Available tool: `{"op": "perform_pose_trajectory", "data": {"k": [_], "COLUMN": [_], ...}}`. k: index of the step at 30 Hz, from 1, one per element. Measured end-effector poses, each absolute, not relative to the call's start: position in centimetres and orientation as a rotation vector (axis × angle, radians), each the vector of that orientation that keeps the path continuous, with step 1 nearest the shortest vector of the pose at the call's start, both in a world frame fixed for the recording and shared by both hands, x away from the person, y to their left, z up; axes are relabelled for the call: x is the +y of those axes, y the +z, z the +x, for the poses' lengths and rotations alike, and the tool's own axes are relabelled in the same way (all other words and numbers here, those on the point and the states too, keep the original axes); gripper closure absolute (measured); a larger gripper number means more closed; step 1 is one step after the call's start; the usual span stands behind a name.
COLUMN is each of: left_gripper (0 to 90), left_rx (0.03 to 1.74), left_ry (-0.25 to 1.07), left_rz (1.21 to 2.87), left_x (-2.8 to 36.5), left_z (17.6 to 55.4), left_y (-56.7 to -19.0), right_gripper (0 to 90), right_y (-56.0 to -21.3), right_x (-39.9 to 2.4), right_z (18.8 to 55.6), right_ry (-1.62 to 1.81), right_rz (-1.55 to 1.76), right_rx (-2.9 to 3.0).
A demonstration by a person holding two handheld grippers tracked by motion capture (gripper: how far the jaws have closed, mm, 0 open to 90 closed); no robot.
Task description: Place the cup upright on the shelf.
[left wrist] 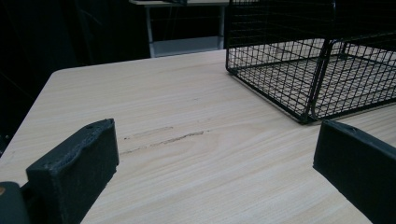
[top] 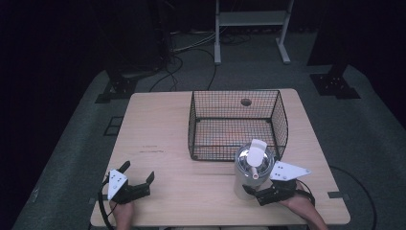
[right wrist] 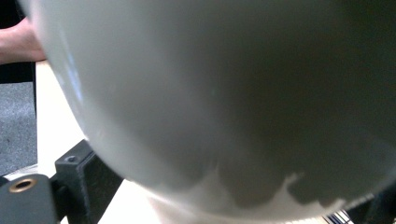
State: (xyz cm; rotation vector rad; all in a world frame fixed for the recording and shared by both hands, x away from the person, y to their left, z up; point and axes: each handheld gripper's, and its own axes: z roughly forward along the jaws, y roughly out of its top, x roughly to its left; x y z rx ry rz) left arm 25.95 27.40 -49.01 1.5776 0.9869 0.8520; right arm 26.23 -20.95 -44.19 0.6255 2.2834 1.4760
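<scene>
The right gripper point(top: 256, 189) is holding one tall white cup point(top: 245, 179), its two black jaws closing on the cup's lower wall. In the right gripper view the cup's pale curved side point(right wrist: 224, 93) is pressing close against the camera, with one jaw showing at the lower left. The cup is standing upright near the front right of the table point(top: 158, 129), just in front of the basket. A shiny metal lining is showing inside the cup's mouth, and one white utensil with a flat end point(top: 257, 155) is leaning out of it.

The left gripper point(top: 139, 181) is resting low at the front left of the table, its two jaws spreading wide with nothing between them. In the left gripper view bare wood is lying between the jaws. A hand point(top: 123, 211) is gripping it from the bottom edge; the other hand point(top: 299, 205) is coming in behind the right gripper.

One black wire basket point(top: 238, 125) is sitting on the far right half of the table, empty and open at the top. Its near corner point(left wrist: 306, 70) is standing ahead of the left gripper. The two grippers are well apart.
</scene>
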Motion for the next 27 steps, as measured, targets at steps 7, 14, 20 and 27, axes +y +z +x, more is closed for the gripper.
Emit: {"op": "perform_pose_trajectory", "data": {"k": [7,14,20,27], "left_gripper": [0.0,0.0,0.0,0.0], "left_rx": [0.987,0.986,0.987,0.990], "left_ry": [0.851,0.852,0.850,0.846], "left_rz": [1.579,1.580,1.577,1.577], "left_x": [27.39,27.38,27.43,27.52], "left_z": [25.97,25.97,25.97,25.98], "left_y": [-49.02,-49.02,-49.01,-48.99], "right_gripper": [7.1,7.4,8.5,9.0], "right_y": [-44.44,-44.68,-44.97,-45.01], "right_x": [-20.63,-20.45,-20.74,-20.68], "right_z": [26.30,26.29,26.25,26.11], "right_ry": [1.494,1.508,1.557,1.573], "right_rz": [0.615,0.604,0.604,0.574], "right_rx": [2.253,2.224,2.204,2.196]}}
